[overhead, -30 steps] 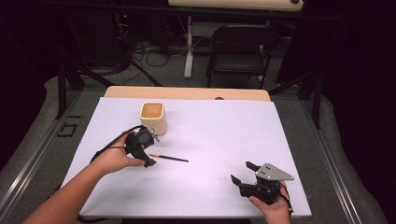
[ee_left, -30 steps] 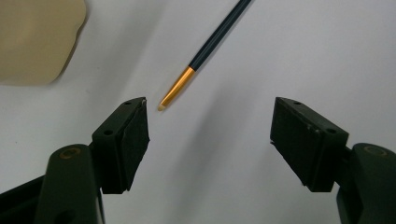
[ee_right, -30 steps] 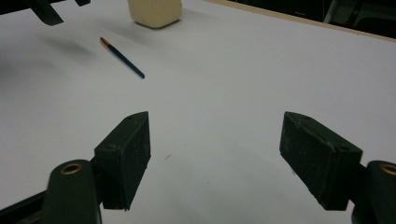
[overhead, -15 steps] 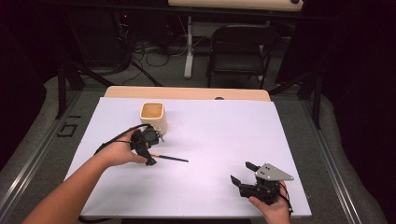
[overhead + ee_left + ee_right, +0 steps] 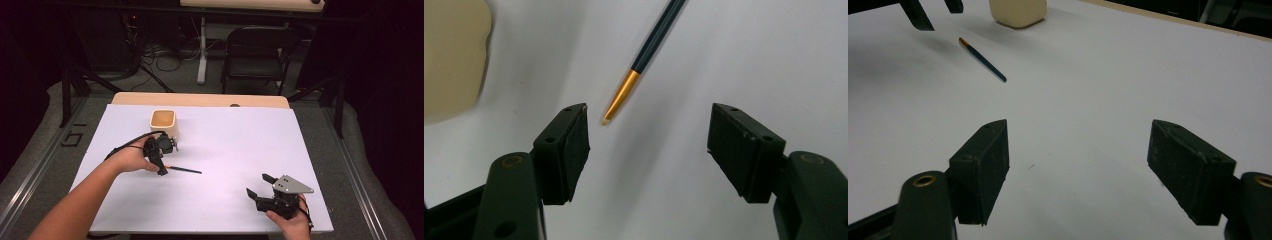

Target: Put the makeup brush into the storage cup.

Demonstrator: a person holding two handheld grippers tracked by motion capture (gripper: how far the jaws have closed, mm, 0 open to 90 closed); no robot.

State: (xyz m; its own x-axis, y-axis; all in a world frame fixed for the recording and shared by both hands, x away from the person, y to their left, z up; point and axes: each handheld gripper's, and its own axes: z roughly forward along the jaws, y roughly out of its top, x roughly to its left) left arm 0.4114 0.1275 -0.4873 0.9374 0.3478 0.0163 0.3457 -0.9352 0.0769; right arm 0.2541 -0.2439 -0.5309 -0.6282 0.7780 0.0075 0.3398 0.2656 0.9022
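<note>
left hand-held gripper (image 5: 646,145): wide, just been narrowing, nothing gripped, lining up on paintbrush (image 5: 644,60) tip
right hand-held gripper (image 5: 1078,170): wide, empty, parked on table (image 5: 240,145)

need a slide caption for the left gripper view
Open left tongs close on a paintbrush's gold-ferruled tip on white paper.

The brush (image 5: 659,35) is showing a glossy dark handle and a shiny gold metal ferrule. The cup (image 5: 163,122) is looking matt cream, smooth. The worktop (image 5: 240,145) is wearing a matt white sheet over wood. Both grippers' jaws are looking matt black plastic.
</note>
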